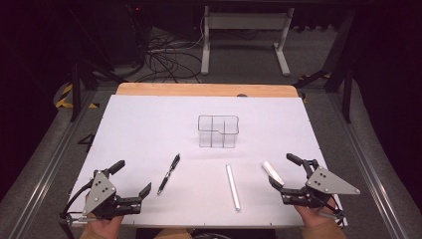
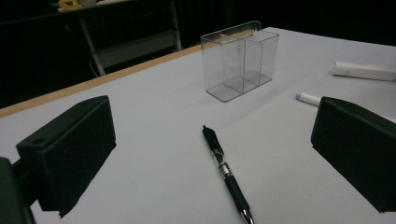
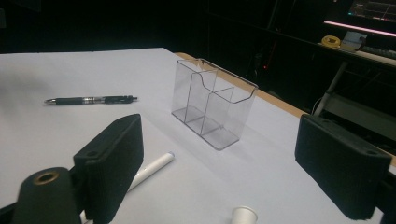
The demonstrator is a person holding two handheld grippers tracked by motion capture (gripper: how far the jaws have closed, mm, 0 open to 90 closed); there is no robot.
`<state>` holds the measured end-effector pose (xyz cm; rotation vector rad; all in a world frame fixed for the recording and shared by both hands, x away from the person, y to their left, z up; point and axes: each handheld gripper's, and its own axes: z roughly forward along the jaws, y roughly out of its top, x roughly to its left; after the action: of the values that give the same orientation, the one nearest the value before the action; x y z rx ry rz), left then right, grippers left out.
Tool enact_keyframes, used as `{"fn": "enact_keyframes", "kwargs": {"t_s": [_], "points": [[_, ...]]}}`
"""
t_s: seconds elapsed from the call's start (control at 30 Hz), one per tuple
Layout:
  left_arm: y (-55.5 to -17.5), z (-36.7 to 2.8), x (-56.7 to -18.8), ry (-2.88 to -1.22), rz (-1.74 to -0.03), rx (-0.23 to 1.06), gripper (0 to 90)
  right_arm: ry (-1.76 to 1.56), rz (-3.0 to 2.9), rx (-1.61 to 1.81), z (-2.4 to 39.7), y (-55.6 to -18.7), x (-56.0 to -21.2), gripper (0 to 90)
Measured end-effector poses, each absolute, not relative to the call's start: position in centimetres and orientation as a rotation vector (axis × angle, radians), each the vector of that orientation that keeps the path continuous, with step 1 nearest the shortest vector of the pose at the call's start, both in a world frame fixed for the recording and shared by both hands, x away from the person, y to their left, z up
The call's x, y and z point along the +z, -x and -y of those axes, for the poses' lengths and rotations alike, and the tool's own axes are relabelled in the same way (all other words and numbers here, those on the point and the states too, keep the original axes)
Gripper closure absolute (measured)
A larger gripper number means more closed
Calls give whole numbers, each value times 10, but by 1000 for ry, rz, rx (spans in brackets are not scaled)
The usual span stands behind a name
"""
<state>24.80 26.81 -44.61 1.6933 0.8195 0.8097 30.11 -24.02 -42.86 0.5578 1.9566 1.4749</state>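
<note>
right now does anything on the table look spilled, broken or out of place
Nothing stands out. The clear organizer stands upright and empty; the black pen and two white sticks lie flat, apart, on the white table.

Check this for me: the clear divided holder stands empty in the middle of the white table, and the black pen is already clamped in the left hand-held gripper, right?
Not quite. The clear divided holder does stand empty mid-table, but the black pen is not clamped. It lies loose on the white table, ahead of the left hand-held gripper, whose jaws stand open with nothing between them. The left gripper view shows this plainly.
</note>
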Motion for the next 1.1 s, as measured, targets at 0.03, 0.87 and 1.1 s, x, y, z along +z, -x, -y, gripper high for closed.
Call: {"fn": "enact_keyframes", "kwargs": {"t_s": [0.03,0.87,1.1], "points": [[-248,-268,-446,-1695,-819,811,7,-557,-1957,1472,240,-301,-429,164],[-247,-268,-445,-1674,-817,809,8,-509,-2012,1413,235,-301,-424,222],[-246,-266,-445,-1683,-817,817,10,-543,-2072,1448,231,-309,-418,267]]}}
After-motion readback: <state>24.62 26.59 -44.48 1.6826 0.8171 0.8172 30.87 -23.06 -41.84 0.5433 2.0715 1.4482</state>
